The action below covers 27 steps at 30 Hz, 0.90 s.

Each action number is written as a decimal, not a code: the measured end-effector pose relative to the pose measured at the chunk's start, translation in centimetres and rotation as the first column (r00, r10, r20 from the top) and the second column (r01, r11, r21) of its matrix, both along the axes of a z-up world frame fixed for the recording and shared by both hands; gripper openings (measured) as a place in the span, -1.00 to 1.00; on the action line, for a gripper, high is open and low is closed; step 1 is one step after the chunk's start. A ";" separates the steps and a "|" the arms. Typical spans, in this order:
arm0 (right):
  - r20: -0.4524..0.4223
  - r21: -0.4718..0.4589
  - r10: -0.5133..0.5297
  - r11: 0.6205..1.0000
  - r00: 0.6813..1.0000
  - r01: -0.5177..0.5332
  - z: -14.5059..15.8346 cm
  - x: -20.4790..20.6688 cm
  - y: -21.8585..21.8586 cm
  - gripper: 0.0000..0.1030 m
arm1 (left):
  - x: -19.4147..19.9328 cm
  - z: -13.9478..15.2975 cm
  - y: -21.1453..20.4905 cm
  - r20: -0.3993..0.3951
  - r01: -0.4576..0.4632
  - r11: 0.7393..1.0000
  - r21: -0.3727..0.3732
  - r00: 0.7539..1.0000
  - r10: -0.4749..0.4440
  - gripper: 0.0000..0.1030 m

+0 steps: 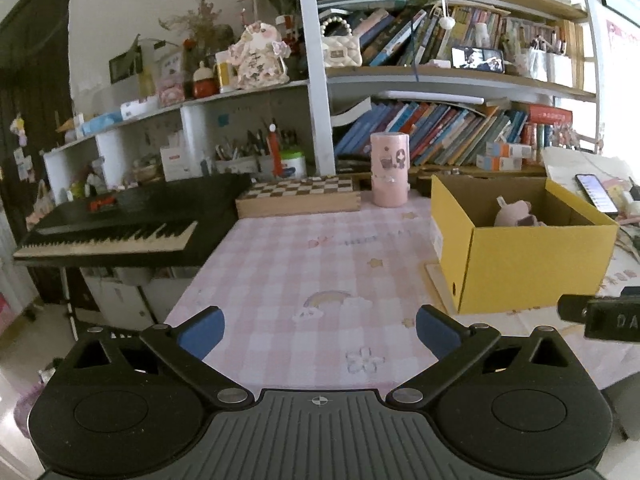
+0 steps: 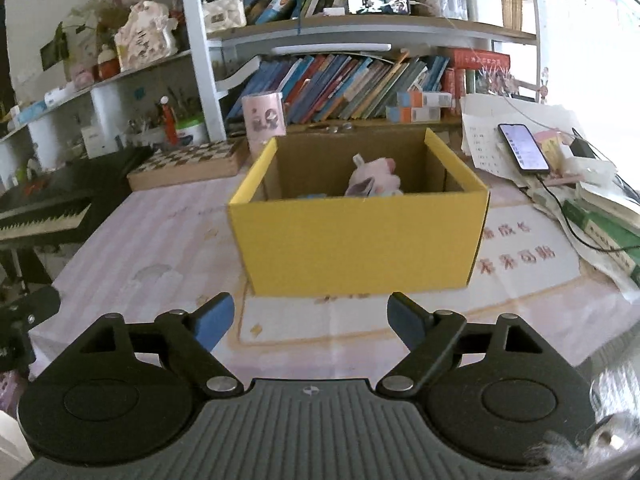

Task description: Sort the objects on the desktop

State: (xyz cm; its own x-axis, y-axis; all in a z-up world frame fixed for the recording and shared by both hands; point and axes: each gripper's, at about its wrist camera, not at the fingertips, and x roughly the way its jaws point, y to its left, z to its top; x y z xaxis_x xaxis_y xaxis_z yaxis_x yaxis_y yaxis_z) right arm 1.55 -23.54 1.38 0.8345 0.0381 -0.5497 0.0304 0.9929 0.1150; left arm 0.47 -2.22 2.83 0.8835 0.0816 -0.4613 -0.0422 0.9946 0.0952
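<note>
Both grippers hover over the pink checked tablecloth with nothing between their blue pads. The left gripper has its jaws spread wide; the right gripper has its jaws apart too. The yellow box holds a pink plush toy. Only the right view shows the phone's cable; only the left shows the keyboard whole.

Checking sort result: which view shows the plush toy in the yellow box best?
Right wrist view: it faces the yellow box squarely, and the plush toy sits centred inside. Left wrist view shows the toy smaller, off to the right.
</note>
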 end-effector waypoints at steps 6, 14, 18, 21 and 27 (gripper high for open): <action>0.003 -0.021 0.024 0.999 1.000 -0.024 -0.2 -3.7 2.4 0.63 | -2.9 -0.5 1.1 0.008 0.031 0.999 -0.013 0.999 -0.031 1.00; -0.019 -0.004 -0.002 1.000 1.000 0.002 -0.5 -6.5 3.6 0.67 | -4.9 -0.9 2.9 -0.019 0.023 0.999 -0.047 1.000 -0.024 1.00; -0.032 -0.002 -0.009 1.000 0.999 0.009 -0.7 -7.5 4.1 0.67 | -5.5 -1.0 3.1 -0.030 0.036 0.999 -0.039 0.999 -0.037 1.00; -0.036 -0.006 -0.003 1.000 0.999 0.002 -0.7 -8.1 4.5 0.69 | -6.0 -1.1 3.3 -0.036 0.042 0.999 -0.033 0.998 -0.044 1.00; -0.049 -0.015 0.008 1.000 0.999 -0.009 -0.9 -8.8 5.2 0.77 | -6.6 -1.2 3.7 -0.047 0.041 0.999 -0.034 0.998 -0.042 1.00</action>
